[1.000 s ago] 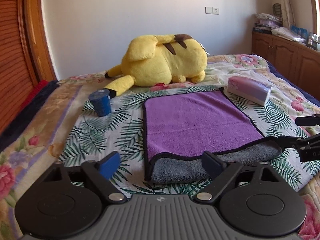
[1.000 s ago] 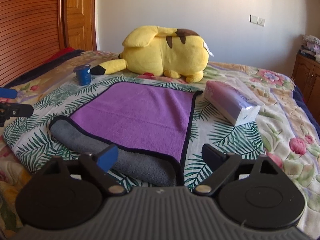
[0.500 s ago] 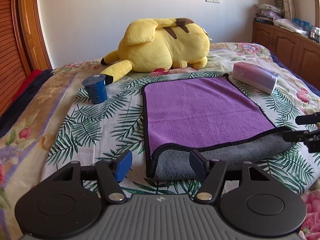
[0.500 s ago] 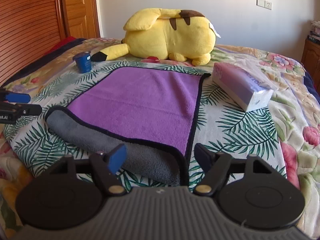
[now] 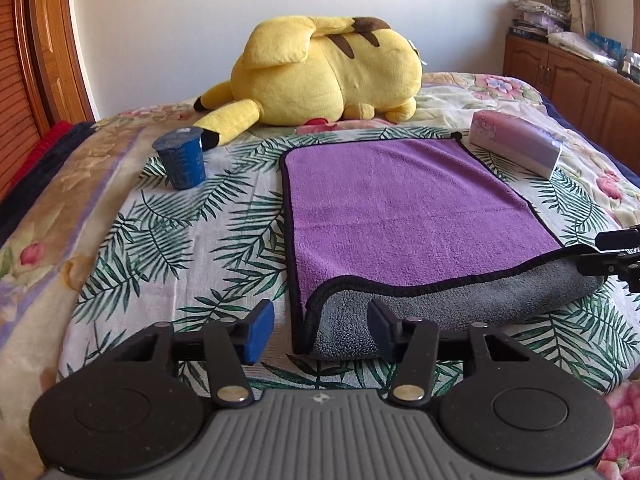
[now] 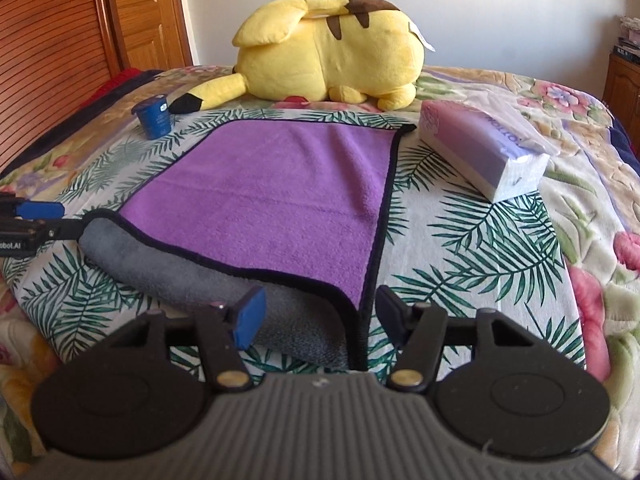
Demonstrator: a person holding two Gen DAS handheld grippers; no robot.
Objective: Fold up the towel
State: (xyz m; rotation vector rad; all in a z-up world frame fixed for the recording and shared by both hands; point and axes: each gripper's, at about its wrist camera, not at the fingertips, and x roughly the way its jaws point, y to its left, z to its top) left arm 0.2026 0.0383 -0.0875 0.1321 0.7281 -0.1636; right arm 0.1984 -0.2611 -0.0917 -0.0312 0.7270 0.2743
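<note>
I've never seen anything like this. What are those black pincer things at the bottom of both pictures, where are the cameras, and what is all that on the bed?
No robot here: a person holds a two-finger gripper in each hand, and each carries a camera looking forward along its fingers. One picture comes from the left gripper, the other from the right gripper. Both are open and hold nothing. Each sits at a near corner of the towel, purple on top, with its grey underside rolled up along the near edge. Each gripper also shows at the edge of the other's view. On the flowered bed also lie a yellow plush toy, a blue cup and a tissue pack.
</note>
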